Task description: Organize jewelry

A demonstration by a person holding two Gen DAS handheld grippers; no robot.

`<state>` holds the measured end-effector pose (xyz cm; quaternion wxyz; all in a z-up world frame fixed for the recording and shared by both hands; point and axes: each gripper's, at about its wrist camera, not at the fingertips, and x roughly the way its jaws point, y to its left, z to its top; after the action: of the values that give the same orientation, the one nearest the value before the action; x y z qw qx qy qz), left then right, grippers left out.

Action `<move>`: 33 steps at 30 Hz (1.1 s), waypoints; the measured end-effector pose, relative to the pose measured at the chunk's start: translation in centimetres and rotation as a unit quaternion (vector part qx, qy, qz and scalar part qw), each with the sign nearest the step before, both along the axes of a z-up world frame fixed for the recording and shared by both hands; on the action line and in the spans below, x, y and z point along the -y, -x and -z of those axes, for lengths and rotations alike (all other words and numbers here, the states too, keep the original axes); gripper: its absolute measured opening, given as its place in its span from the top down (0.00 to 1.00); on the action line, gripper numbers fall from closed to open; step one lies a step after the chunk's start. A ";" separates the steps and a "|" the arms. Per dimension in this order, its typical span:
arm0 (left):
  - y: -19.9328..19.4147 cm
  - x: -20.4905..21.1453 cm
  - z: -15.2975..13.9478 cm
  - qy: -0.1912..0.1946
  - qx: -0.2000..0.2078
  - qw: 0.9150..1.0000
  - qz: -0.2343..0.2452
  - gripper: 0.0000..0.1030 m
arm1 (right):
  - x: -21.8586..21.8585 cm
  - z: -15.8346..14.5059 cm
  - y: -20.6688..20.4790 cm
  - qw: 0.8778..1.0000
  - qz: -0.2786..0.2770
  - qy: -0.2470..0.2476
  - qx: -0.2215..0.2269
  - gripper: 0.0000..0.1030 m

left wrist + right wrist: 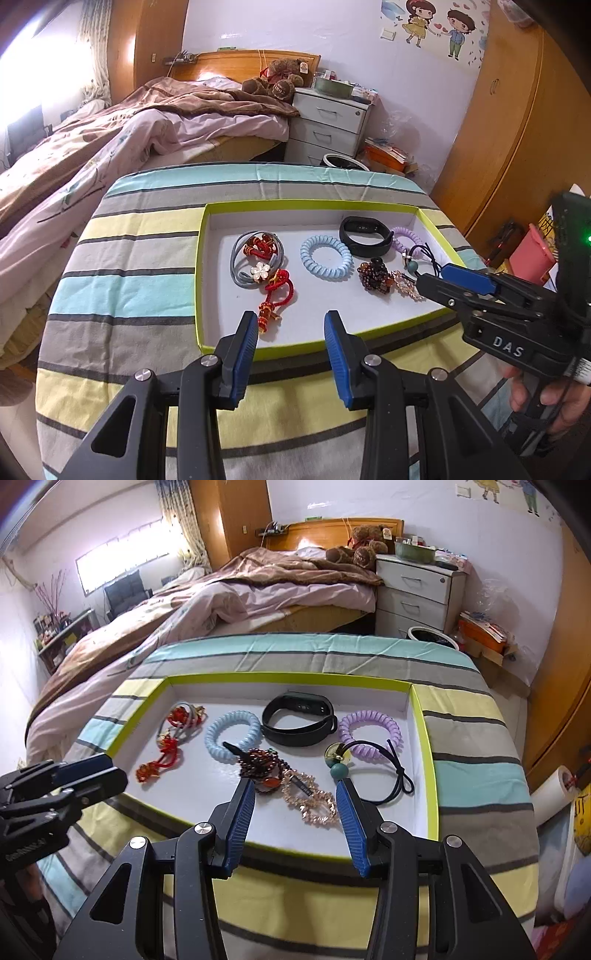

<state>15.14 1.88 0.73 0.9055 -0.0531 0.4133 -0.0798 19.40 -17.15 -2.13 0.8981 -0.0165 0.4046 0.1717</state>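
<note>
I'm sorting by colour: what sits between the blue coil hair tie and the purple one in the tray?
The black wristband lies between the blue coil tie and the purple one, clearest in the right wrist view.

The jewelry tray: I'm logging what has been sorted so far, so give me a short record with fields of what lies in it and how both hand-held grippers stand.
tray: shallow white box with green rim, on a striped cloth
left part: red knotted cords, grey hair tie with flower
middle: blue spiral hair tie, black fitness band, dark beaded clip
right part: purple spiral hair tie, navy elastic with teal bead, gold bead bracelet
left hand-held gripper: open, holding nothing
right hand-held gripper: open, holding nothing
</note>
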 end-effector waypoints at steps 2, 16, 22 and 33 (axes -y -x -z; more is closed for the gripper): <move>0.5 0.3 -0.2 -0.009 0.001 1.000 -0.007 0.64 | -0.1 -0.2 0.7 1.000 0.001 -0.002 0.005 0.54; 4.9 1.2 -1.2 -0.049 0.018 0.997 -0.056 0.64 | -0.4 -2.1 6.8 0.998 0.031 -0.001 0.051 0.54; 6.6 1.6 -1.5 -0.052 0.021 0.997 -0.058 0.64 | -0.4 -2.5 8.8 0.997 0.041 -0.007 0.058 0.54; 8.4 2.1 -2.5 -0.063 0.039 0.995 -0.074 0.64 | -0.6 -3.4 10.8 0.996 0.044 -0.019 0.069 0.54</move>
<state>6.78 -0.20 3.26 0.9259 -0.0234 0.3769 0.0114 8.63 -16.56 1.25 0.9308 0.0070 0.3382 0.1381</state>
